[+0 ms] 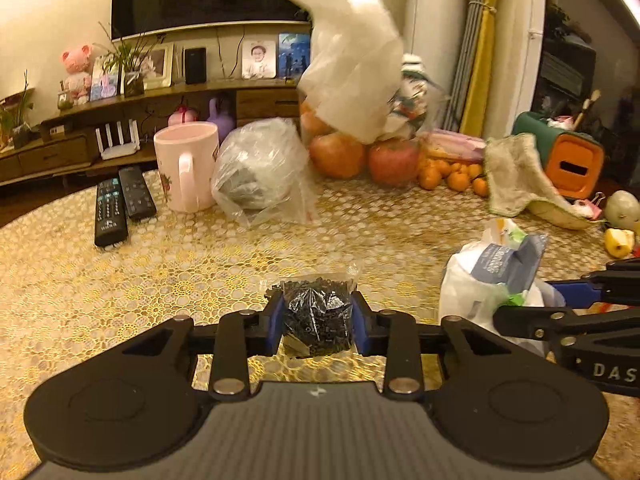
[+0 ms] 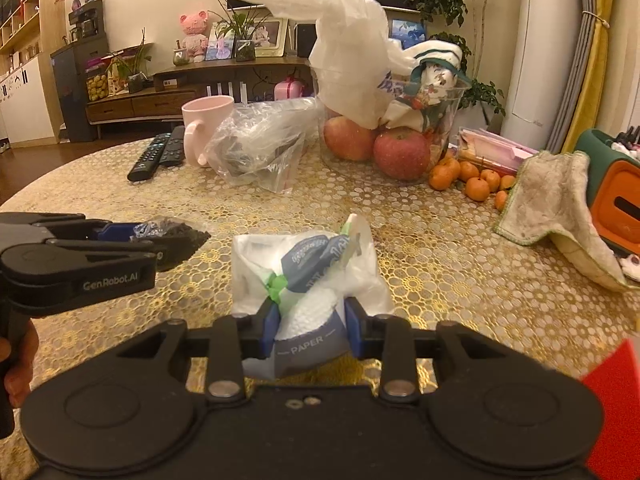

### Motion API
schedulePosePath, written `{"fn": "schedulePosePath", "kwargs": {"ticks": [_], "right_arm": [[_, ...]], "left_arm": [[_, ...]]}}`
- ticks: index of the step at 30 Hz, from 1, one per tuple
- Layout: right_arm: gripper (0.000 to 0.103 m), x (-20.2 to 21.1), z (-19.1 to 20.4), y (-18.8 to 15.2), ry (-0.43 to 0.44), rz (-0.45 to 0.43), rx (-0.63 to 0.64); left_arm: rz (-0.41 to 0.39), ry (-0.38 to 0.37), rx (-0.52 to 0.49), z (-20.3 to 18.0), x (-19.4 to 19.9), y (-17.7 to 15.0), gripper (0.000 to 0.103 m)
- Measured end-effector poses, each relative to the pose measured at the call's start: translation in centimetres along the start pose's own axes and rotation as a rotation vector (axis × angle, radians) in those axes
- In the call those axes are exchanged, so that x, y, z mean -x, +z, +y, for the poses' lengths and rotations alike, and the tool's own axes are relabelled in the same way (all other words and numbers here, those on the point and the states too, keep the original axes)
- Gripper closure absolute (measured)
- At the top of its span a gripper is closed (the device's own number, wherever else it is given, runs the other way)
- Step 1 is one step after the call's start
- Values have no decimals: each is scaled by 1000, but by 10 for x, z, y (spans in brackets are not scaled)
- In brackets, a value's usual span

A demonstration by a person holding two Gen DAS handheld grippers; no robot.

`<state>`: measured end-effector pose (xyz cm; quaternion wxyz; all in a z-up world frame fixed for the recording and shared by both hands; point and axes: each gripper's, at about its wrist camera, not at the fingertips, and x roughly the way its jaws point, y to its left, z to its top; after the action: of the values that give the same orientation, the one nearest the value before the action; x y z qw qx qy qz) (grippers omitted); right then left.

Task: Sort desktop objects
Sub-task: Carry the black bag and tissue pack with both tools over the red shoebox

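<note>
Two grippers, both loaded above gold lace tablecloth [image 1: 160,272].
Left gripper [image 1: 318,320] clamped on clear bag of black bits [image 1: 318,312]; right gripper [image 2: 310,326] clamped on white paper-tissue pack [image 2: 308,280], lower centre.

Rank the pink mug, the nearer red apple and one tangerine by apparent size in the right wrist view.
1. pink mug
2. red apple, close to the mug in size, so that order is unsure
3. tangerine, clearly smallest

Worktop [image 1: 120,280]: patterned gold lace-look covering. Small bag [image 1: 318,316]: crinkled glossy clear plastic. Mug [image 1: 188,164]: smooth pink plastic. Cloth [image 1: 516,176]: rough towelling.
</note>
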<state>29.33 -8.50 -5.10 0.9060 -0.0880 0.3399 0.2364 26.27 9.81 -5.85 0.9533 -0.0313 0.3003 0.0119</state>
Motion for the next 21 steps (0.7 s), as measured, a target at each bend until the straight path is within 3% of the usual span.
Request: {"fn": "schedulePosePath", "kwargs": {"ticks": [21], "right_arm": [[70,141,-15,-37,-7,-72,-61]], "left_arm": [[-69,-111,-74,-85,137,-7,71]]}}
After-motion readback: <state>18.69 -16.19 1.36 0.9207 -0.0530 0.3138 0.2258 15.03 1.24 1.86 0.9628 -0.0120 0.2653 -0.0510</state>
